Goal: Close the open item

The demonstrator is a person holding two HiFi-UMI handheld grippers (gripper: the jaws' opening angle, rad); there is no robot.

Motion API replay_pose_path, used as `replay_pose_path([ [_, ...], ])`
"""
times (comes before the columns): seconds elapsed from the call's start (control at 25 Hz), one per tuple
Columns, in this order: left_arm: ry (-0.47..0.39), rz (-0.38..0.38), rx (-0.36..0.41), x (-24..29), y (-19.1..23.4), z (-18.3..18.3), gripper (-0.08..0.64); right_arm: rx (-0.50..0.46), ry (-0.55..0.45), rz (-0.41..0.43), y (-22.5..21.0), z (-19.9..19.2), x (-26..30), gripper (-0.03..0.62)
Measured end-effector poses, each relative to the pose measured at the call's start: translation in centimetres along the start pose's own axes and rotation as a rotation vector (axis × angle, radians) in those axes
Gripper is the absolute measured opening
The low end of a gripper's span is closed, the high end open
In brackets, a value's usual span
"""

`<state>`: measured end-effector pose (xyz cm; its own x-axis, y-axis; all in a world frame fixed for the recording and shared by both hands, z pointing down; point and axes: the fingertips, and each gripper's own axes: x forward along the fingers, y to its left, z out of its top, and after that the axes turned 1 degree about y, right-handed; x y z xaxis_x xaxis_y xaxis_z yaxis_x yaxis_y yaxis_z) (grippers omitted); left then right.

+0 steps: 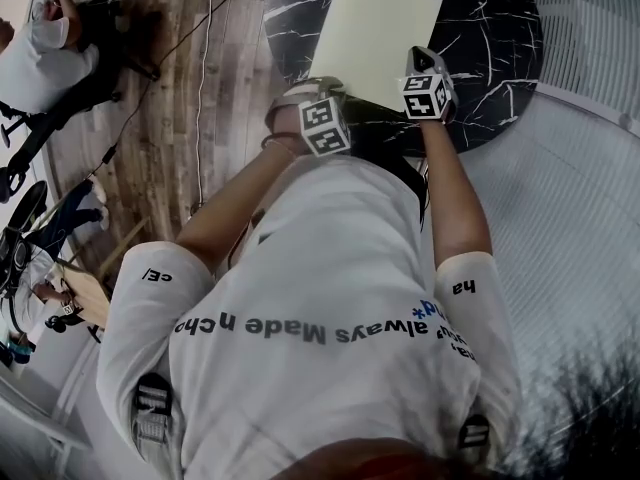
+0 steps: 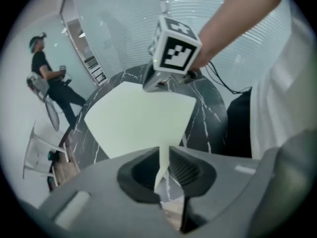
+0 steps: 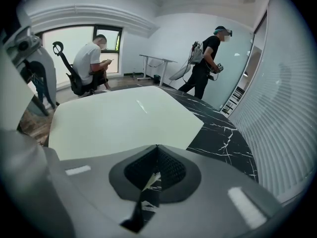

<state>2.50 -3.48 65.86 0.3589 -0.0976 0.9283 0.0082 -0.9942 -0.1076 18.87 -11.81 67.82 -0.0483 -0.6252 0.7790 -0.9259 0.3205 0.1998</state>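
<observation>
Pinching a thin corner of the pale cream flat rectangular folder (image 2: 138,118), our left gripper (image 2: 163,150) has its jaws clamped narrow on it. Our right gripper (image 3: 157,148) nips shut on the neighbouring edge. The folder lies flat on the black marble round table (image 1: 480,28), with both our forearms reaching forward. A seated person (image 3: 96,56) and a standing person (image 3: 205,66) are well beyond.

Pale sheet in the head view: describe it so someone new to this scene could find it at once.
Start at the round black marble table with white veins, ahead of the person. Over its near side is the pale cream sheet, a plain rectangle, with the left gripper and right gripper shut on its near edges. It is the only light, unpatterned thing on that dark top.
</observation>
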Motion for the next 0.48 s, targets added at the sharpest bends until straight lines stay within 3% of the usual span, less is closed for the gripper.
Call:
replay_pose_path([
  [0.16,0.004,0.061,-0.110,0.7,3.3,-1.2,0.015,0.014,0.006,0.004,0.0,-0.1,0.0,-0.014],
  [0.48,0.068,0.071,-0.047,2.5,3.4,-1.9,0.008,0.040,0.042,0.004,0.0,0.3,-0.1,-0.002],
])
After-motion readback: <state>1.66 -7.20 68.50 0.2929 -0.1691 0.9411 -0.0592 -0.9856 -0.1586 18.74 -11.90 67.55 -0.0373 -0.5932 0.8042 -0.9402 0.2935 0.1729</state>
